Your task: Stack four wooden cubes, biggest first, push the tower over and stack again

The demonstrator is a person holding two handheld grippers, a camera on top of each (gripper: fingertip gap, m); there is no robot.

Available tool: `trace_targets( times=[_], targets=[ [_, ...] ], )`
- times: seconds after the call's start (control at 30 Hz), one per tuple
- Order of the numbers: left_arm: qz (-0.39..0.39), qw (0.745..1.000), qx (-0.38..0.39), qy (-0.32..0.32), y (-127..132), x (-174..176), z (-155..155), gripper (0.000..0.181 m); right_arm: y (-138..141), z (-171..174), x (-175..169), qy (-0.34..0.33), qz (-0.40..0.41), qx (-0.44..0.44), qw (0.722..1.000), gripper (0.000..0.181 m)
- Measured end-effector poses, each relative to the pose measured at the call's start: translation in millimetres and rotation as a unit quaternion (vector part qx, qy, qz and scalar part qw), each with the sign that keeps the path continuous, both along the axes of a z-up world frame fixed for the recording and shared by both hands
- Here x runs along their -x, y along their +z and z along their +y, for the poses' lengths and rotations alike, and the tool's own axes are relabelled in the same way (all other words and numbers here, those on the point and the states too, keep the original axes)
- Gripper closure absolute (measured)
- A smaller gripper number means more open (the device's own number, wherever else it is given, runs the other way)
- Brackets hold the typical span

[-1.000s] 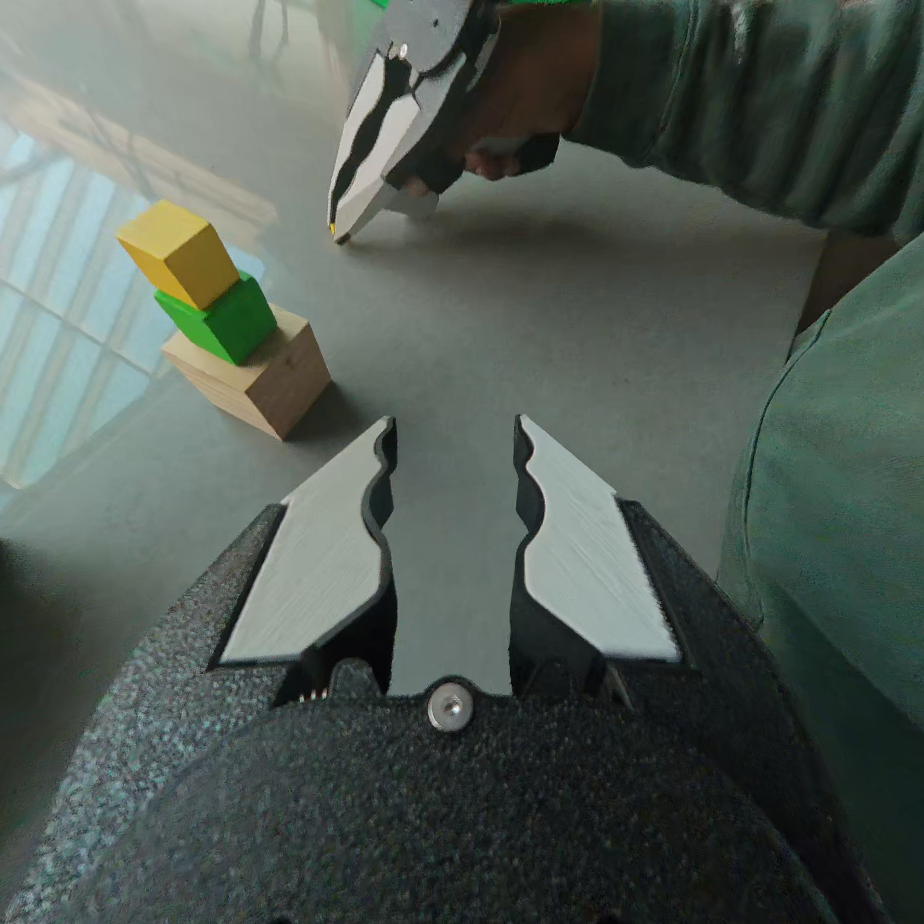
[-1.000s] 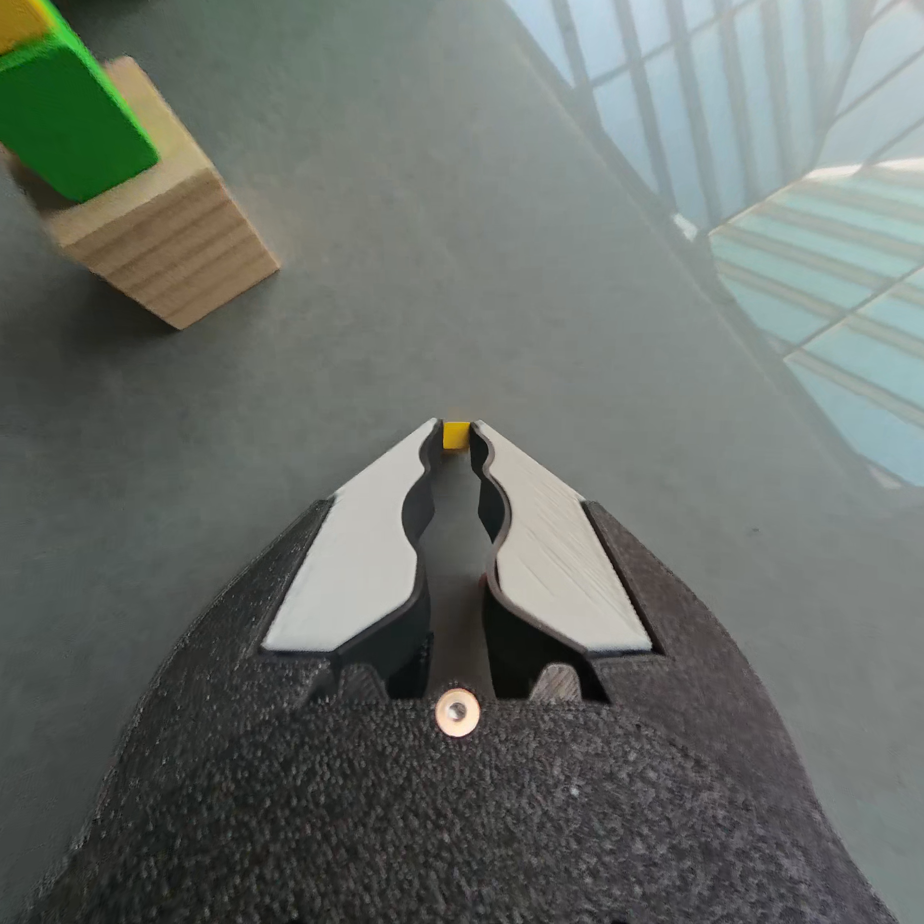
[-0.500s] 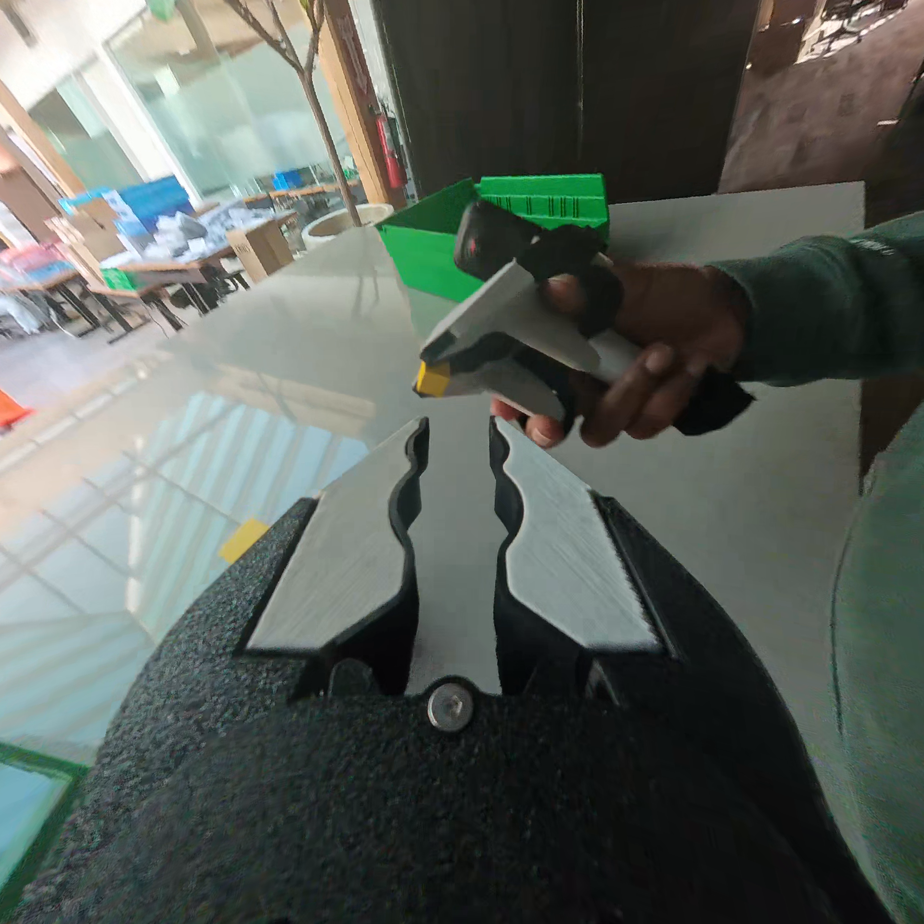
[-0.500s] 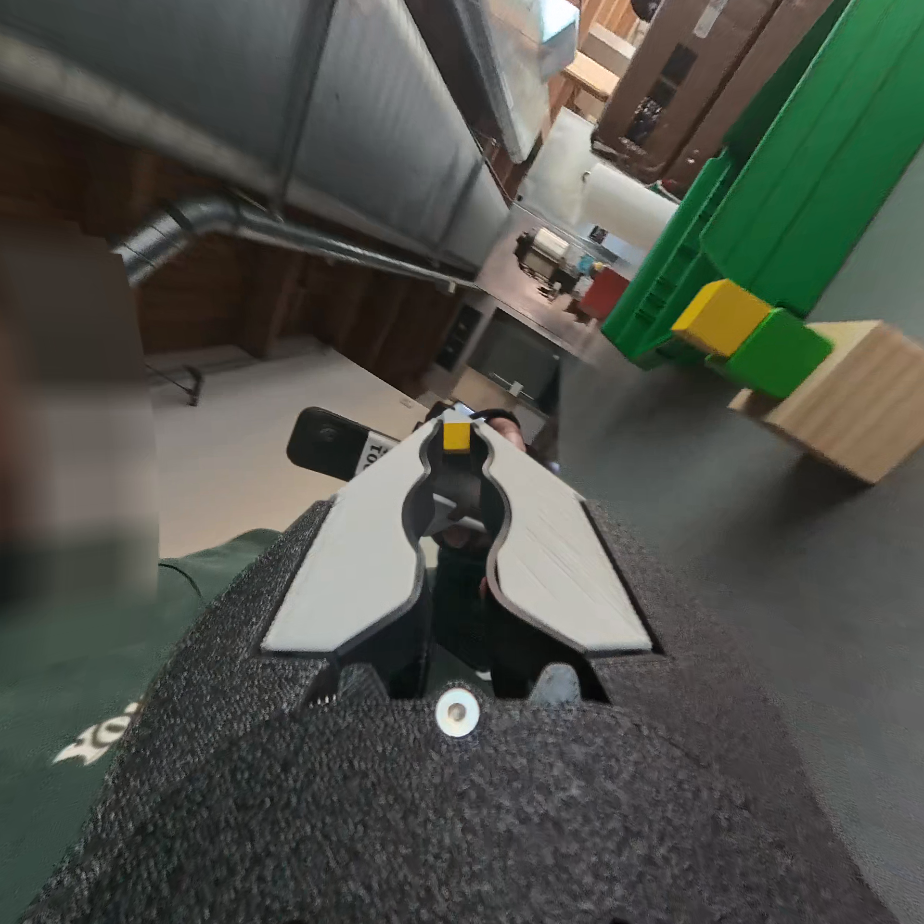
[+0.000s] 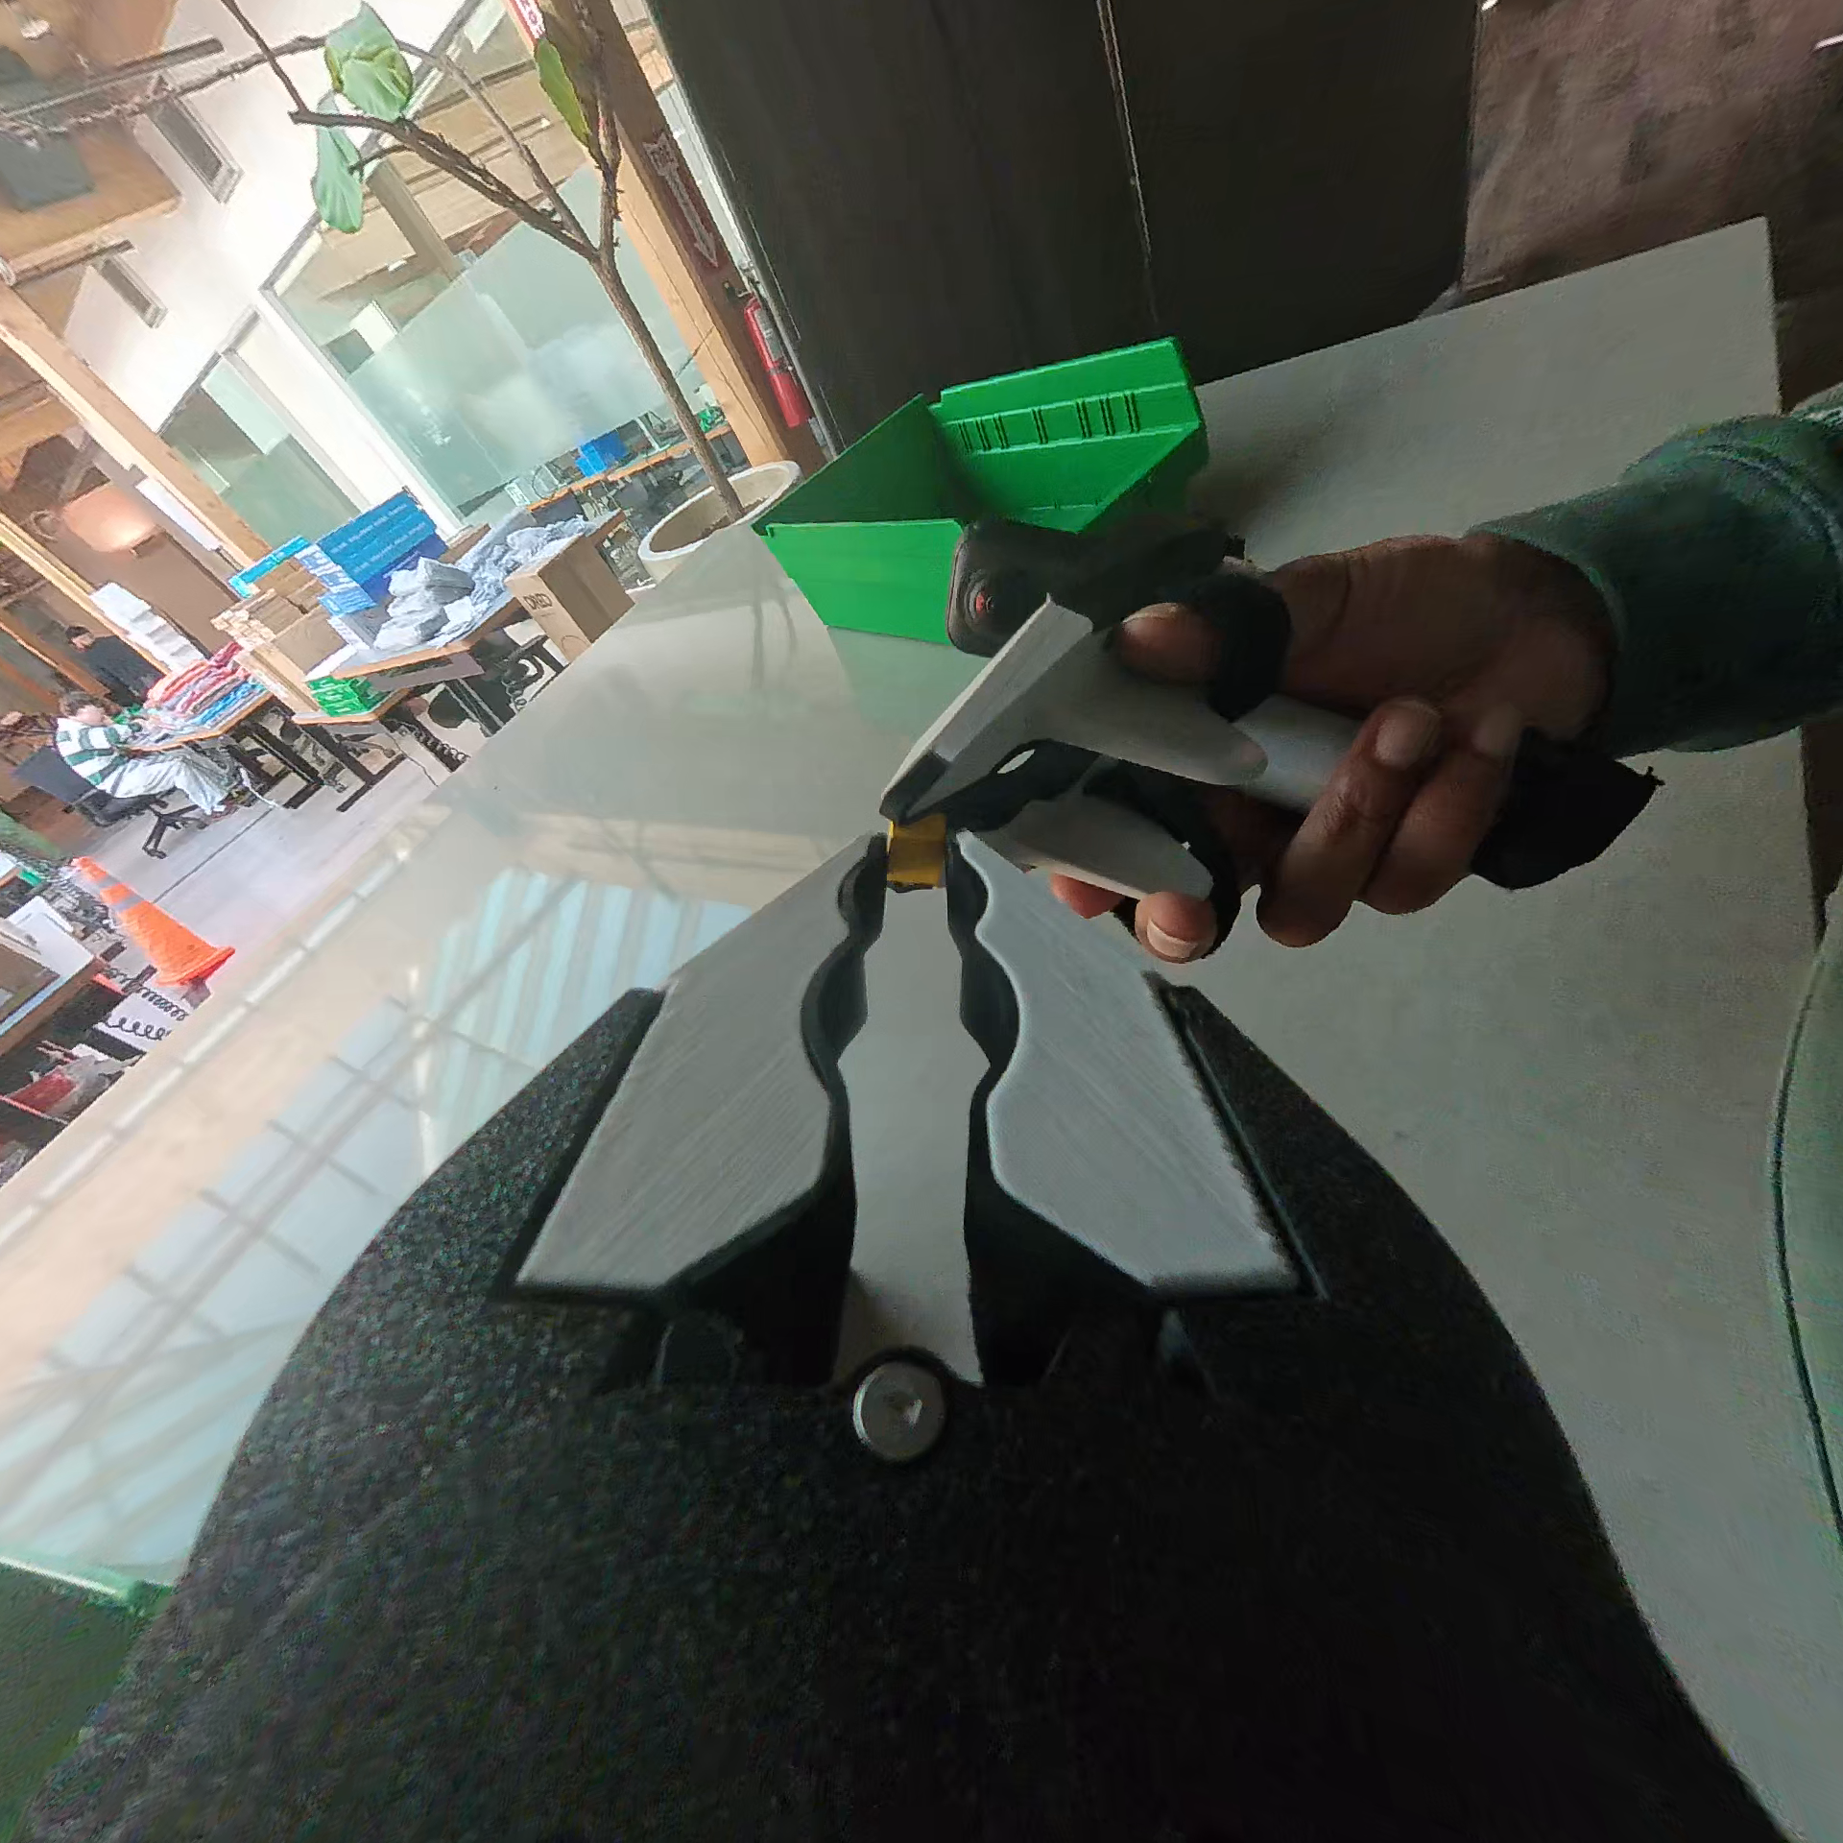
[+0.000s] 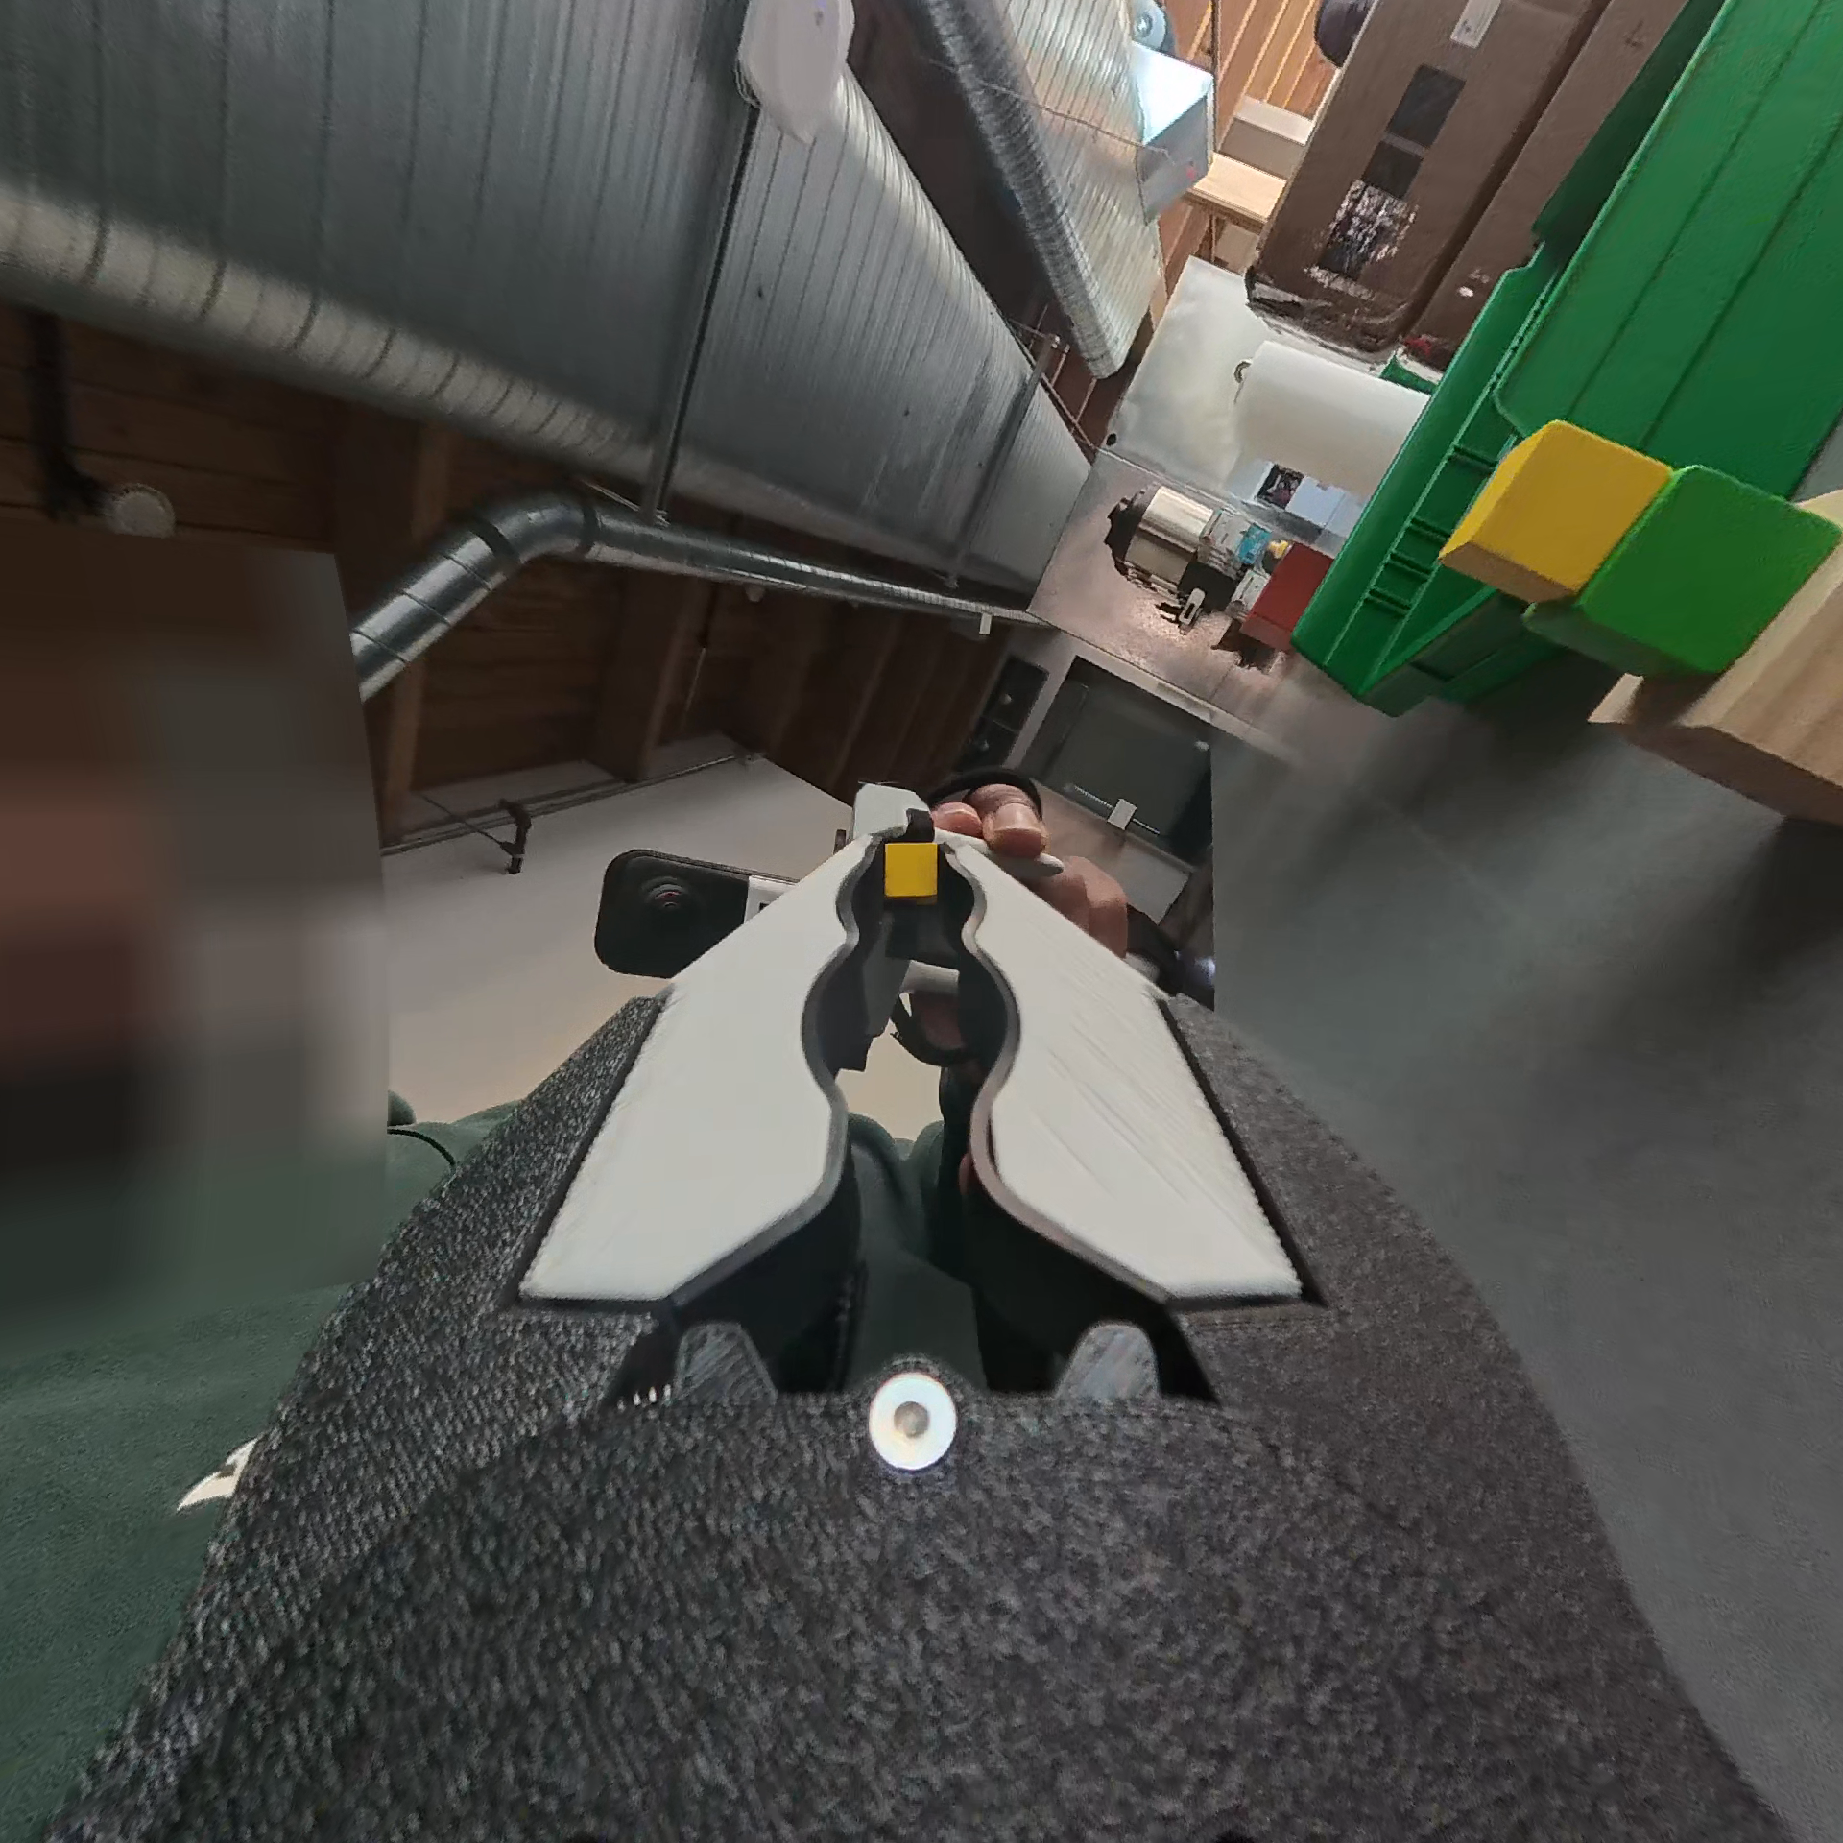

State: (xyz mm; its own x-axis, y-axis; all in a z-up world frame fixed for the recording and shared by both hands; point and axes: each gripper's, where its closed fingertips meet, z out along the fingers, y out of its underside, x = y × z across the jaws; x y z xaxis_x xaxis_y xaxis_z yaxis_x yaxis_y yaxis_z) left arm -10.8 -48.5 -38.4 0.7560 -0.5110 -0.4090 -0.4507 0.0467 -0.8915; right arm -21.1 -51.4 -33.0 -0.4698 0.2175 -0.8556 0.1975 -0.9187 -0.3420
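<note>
Above grey table (image 5: 1496, 419), right gripper (image 6: 911, 866) fingers clamping small yellow cube (image 6: 911, 868), left gripper (image 5: 913, 873) fingers apart.

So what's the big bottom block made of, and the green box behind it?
The bottom block looks like bare, unpainted wood: pale tan with grain lines. The green box looks like moulded plastic: one even colour, smooth, with ribs.

The wooden block (image 6: 1755, 738) under the green cube (image 6: 1710, 588) gets cut off by the right edge, the tiny yellow piece (image 5: 916, 863) is half hidden between fingertips, and the left gripper (image 5: 913, 870)'s grip on it is unclear.
</note>
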Motion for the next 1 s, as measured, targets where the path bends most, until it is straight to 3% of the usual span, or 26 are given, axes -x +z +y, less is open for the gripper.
trace_targets(
  times=[0.13,0.27,0.4,0.47,0.53,0.67,0.87,1.0],
  targets=[
    [0.012,1.0,0.022,-0.011,-4,1,-2,0.172,-5,-1,0,0.0,-0.002,-0.016,1.0,0.17],
    [0.066,0.995,0.072,-0.036,3,21,0,0.172,-11,12,-12,-0.059,-0.008,-0.153,0.987,0.157],
    [0.158,0.972,0.168,-0.051,12,66,14,0.172,-37,24,-34,-0.127,-0.087,-0.395,0.906,0.148],
    [0.205,0.95,0.228,-0.064,6,86,24,0.172,-50,27,-45,-0.135,-0.119,-0.464,0.867,0.146],
    [0.234,0.926,0.284,-0.081,-2,100,33,0.172,-57,23,-55,-0.13,-0.127,-0.482,0.857,0.144],
    [0.28,0.879,0.375,-0.092,-23,120,51,0.172,-62,21,-68,-0.137,-0.13,-0.47,0.862,0.145],
    [0.307,0.836,0.443,-0.102,-47,125,56,0.172,-65,25,-83,-0.164,-0.135,-0.479,0.852,0.145],
    [0.315,0.823,0.462,-0.1,-54,128,55,0.172,-70,26,-84,-0.167,-0.145,-0.493,0.841,0.145]
  ],
)
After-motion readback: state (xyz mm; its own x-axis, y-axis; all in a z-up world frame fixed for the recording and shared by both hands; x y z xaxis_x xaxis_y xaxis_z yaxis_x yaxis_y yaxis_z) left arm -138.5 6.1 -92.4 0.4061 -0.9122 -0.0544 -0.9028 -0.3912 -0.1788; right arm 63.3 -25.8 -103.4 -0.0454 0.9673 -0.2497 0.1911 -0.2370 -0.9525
